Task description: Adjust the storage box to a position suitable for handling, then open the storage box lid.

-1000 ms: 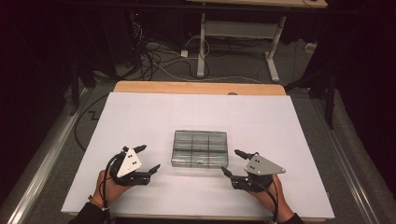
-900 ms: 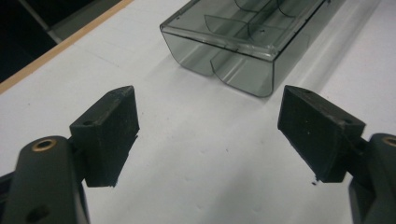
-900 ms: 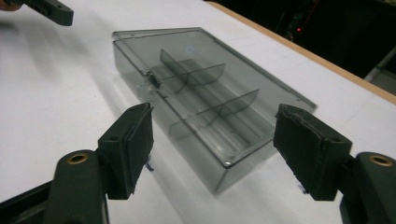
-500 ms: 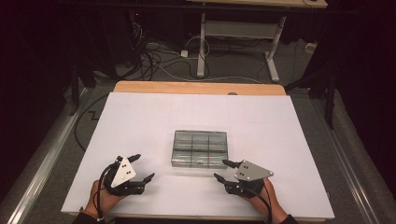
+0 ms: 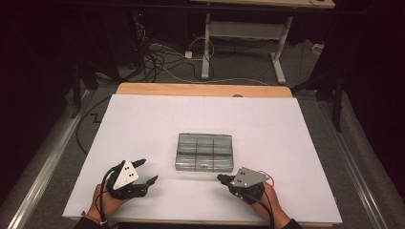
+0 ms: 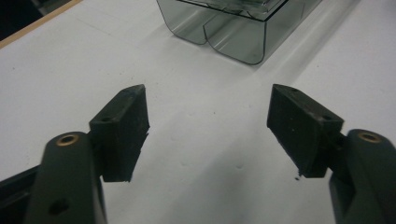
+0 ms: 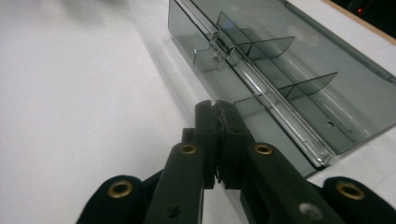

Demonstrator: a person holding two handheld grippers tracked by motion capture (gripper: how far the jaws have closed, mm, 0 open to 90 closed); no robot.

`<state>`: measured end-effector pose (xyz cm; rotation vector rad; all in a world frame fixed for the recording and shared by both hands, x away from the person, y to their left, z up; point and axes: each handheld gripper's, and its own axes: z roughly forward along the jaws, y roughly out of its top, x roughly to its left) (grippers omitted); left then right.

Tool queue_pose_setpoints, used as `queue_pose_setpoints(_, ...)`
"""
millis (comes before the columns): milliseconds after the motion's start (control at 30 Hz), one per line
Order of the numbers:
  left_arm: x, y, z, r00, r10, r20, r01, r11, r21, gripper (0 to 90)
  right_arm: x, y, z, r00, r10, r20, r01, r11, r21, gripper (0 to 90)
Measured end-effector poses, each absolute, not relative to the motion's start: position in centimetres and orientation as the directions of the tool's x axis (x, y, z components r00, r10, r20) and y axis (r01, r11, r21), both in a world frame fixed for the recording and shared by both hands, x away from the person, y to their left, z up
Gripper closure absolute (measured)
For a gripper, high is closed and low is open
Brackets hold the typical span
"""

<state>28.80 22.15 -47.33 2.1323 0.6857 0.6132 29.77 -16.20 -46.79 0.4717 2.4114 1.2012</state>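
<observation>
I have a smoky clear box [image 5: 204, 151] sitting mid-table on the white sheet [image 5: 143, 124], lid down, its inside split by dividers into compartments that look empty. My right gripper [image 5: 222, 179] sits just off the box's near right corner with its jaws pressed flat together on nothing; they have just been closing. In the right gripper view the tips [image 7: 218, 116] point at the front wall, near the small clear latch [image 7: 215, 46]. My left gripper [image 5: 148, 172] rests on the sheet to the near left of the box, apart from it, jaws spread with only bare sheet between them, having just narrowed a little. I judge this to be the approach to opening the box: nothing is gripped yet. Next I would need the shut right tips nudged under the latch while the left steadies the box's side. I can read no brand, label or writing on anything here.
</observation>
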Motion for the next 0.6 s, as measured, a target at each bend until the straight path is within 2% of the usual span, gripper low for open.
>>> queue_pose_setpoints(200, 29.0, 21.4, -47.0, 0.771, 0.619, 0.150, 0.285, -0.546, 0.787, 58.8, 30.0, -14.8, -47.3, -0.851, 0.485, -0.202, 0.145, 0.587, 0.796, 90.0)
queue_pose_setpoints(333, 29.4, 20.7, -46.8, 0.795, 0.597, 0.104, 0.299, -0.535, 0.790, 69.5, 30.4, -14.1, -47.5, -0.846, 0.494, -0.200, 0.153, 0.585, 0.797, 90.0)
queue_pose_setpoints(600, 31.1, 18.9, -46.5, 0.811, 0.584, 0.034, 0.341, -0.518, 0.785, 69.9, 31.2, -13.6, -47.4, -0.829, 0.529, -0.180, 0.185, 0.563, 0.806, 90.0)
